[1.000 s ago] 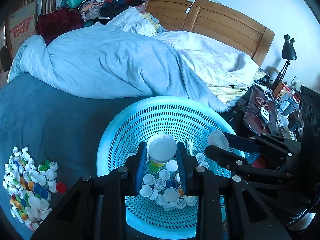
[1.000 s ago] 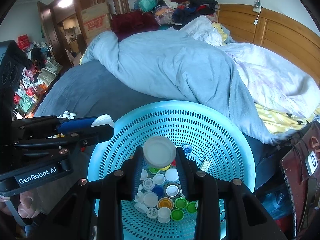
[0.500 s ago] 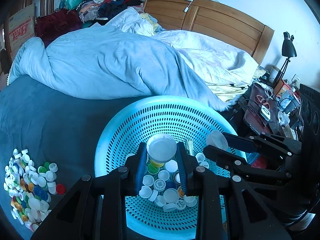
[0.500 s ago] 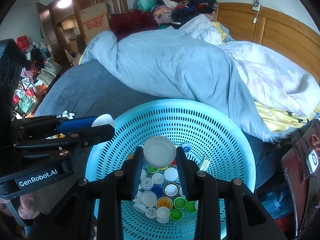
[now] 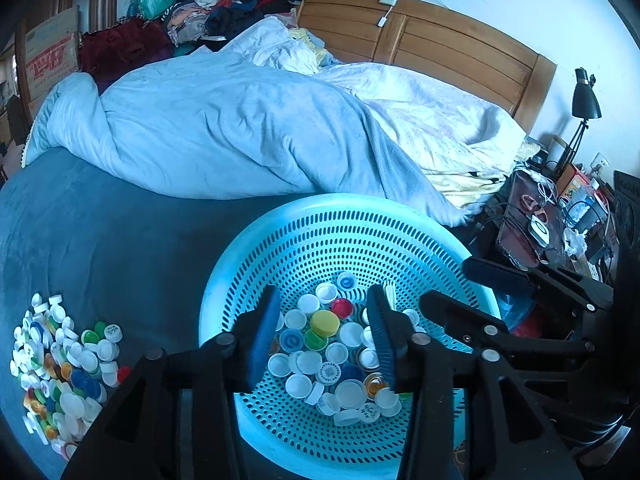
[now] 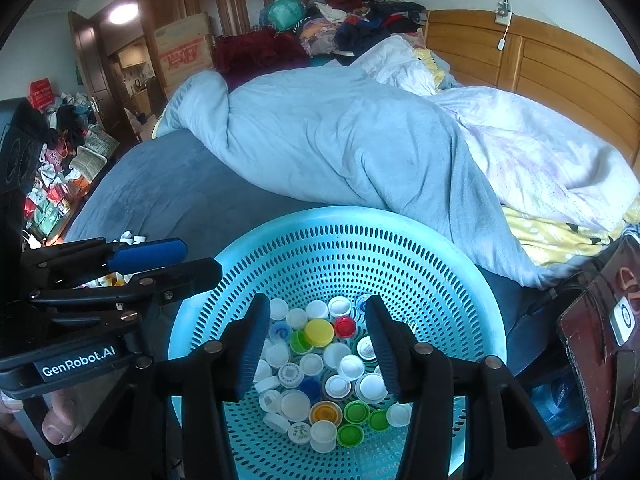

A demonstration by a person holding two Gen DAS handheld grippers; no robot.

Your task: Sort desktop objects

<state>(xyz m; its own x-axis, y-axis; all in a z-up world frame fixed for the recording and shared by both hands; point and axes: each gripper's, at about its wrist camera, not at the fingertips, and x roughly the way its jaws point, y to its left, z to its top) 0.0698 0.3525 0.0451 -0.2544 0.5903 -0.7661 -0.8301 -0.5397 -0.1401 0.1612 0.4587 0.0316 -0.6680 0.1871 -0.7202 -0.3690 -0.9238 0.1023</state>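
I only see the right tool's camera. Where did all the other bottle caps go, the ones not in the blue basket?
Observer: A big pile of caps lies on the dark blue sheet, left of the basket.
Operator: Is my other tool holding a cap?
Observer: No. The left tool is opening its jaws above the basket, with nothing between them.
Operator: What's way over on the right?
Observer: A black desk lamp stands by the wall.
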